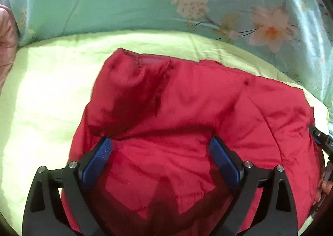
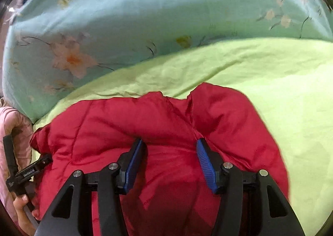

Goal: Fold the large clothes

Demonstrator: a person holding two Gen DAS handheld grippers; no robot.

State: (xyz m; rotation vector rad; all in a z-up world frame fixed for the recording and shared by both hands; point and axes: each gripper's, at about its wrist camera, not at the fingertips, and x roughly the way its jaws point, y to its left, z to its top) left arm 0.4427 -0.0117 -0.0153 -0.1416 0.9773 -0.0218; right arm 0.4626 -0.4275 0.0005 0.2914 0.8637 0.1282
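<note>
Both units wide open, holding nothing: left hand-held gripper [image 1: 160, 150] and right hand-held gripper [image 2: 169, 150] over red jacket [image 1: 187, 111], bunched on bed's green sheet [image 1: 52, 90]. Prob mid-fold; next: grab an edge w/ each.

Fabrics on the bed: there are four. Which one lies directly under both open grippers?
The red jacket, bunched on the lime-green sheet; the floral blue quilt lies behind, the pink cloth aside.
</note>
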